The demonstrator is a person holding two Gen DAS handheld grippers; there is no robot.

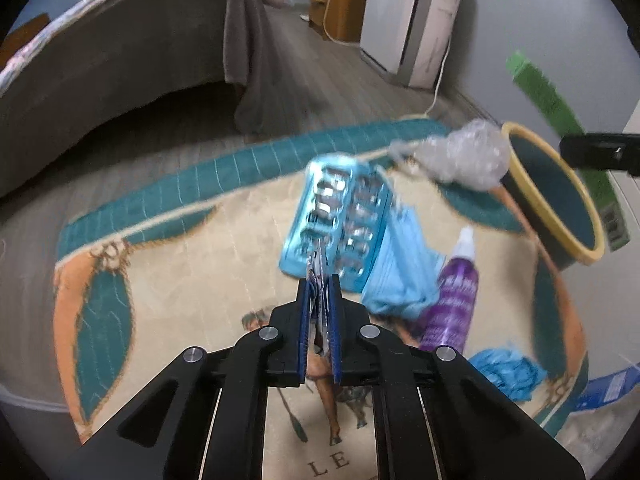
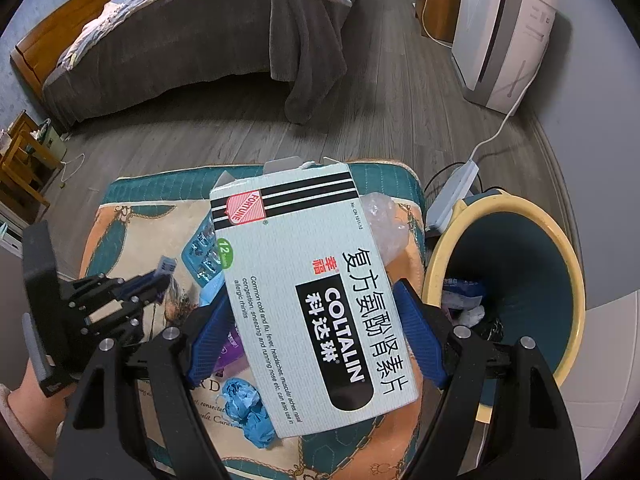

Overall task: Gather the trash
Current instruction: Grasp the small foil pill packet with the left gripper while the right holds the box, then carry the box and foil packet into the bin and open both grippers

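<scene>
In the left wrist view my left gripper (image 1: 320, 280) is shut on the near edge of a blue blister pack (image 1: 336, 216), which hangs tilted over the patterned mat (image 1: 180, 264). On the mat beside it lie a blue face mask (image 1: 400, 276), a purple bottle (image 1: 450, 304), a crumpled blue wad (image 1: 508, 372) and clear crumpled plastic (image 1: 464, 156). In the right wrist view my right gripper (image 2: 316, 324) is shut on a white Coltalin medicine box (image 2: 316, 300), held above the mat left of the yellow-rimmed bin (image 2: 440, 240). The left gripper (image 2: 164, 272) shows there at the left.
Trash lies at the bottom of the bin (image 2: 464, 300). A power strip (image 2: 452, 196) and its cable lie on the wood floor behind the bin. A bed with a grey cover (image 2: 200, 48) stands at the back left, a white appliance (image 2: 504, 32) at the back right.
</scene>
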